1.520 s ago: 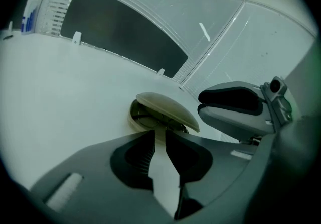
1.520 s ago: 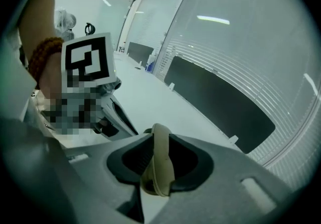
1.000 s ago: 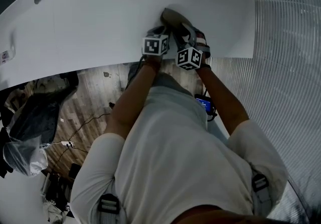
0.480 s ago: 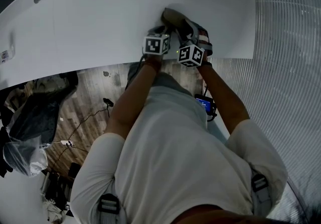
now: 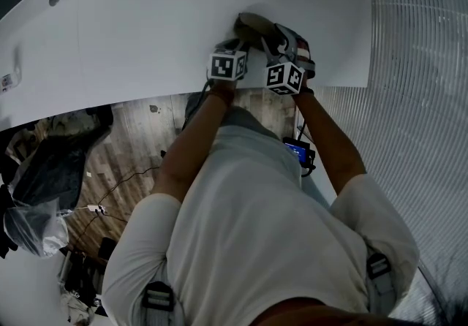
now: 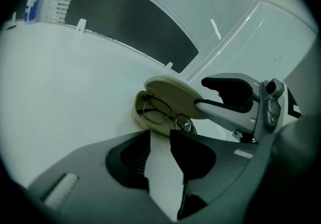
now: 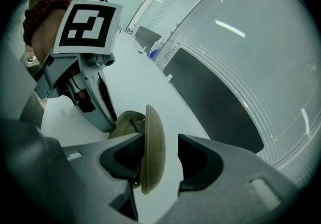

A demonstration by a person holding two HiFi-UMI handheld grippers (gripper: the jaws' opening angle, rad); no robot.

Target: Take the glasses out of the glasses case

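Observation:
A beige glasses case (image 6: 150, 120) lies open near the white table's (image 5: 146, 32) front edge. Dark-rimmed glasses (image 6: 163, 112) rest inside it. The raised lid (image 7: 153, 147) stands on edge between the jaws of my right gripper (image 7: 161, 142); it rests against one jaw and a gap shows to the other. My left gripper (image 6: 159, 140) sits just short of the case, its jaws opening with only bare table between them. In the head view both grippers, left (image 5: 235, 45) and right (image 5: 284, 45), crowd the case (image 5: 252, 23).
The table's front edge (image 5: 146, 94) runs just below the grippers, with wooden floor, cables and a plastic bag (image 5: 29, 226) beneath. A ribbed pale surface (image 5: 417, 112) fills the right. A dark panel (image 6: 135, 22) runs behind the table's far side.
My right gripper has shifted right and slightly up in the head view. The left gripper has kept its place.

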